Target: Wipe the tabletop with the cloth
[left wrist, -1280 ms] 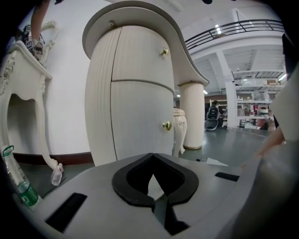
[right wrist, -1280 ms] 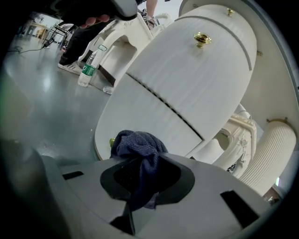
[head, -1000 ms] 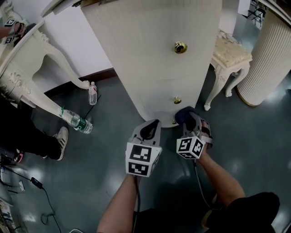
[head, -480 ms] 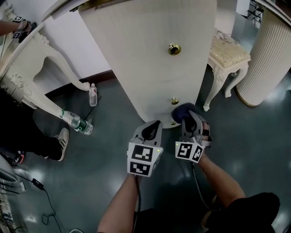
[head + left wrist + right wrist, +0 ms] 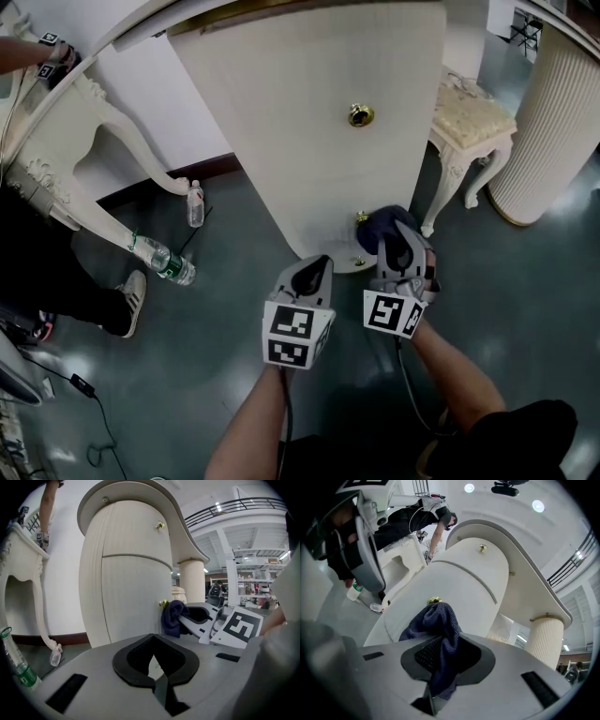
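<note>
Your right gripper (image 5: 394, 246) is clamped on the cloth (image 5: 378, 227), low against the cabinet (image 5: 309, 122) front. Your left gripper (image 5: 312, 270) is closed and empty. Lift the cloth onto the tabletop (image 5: 141, 21), pinching firmly.

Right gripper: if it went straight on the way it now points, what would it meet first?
The cabinet front, by the lower knob. The right gripper is shut on the cloth, which would likely touch first; depth is unclear.
</note>
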A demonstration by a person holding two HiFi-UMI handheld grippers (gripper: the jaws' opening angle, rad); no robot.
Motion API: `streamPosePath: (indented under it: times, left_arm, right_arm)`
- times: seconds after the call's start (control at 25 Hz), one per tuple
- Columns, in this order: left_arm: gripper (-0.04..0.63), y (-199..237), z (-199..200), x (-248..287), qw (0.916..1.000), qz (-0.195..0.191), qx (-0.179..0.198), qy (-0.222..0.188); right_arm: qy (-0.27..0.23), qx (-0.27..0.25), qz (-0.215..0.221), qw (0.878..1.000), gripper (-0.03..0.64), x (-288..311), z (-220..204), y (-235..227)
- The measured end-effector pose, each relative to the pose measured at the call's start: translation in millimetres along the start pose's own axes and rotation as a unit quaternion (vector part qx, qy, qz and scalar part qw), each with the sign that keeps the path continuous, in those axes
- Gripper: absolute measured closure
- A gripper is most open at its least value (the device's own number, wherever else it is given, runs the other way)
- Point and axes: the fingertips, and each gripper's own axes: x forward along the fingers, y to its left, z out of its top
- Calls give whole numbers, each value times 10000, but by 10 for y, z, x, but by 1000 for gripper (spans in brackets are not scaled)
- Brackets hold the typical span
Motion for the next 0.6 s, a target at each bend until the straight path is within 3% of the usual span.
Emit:
streamPosePath:
  times: [0.6]
  left_arm:
    - [589,-2,-65,89,10000,-41,-28,8]
  right_arm:
    - [-948,252,-895,9911,563,108,689,-709]
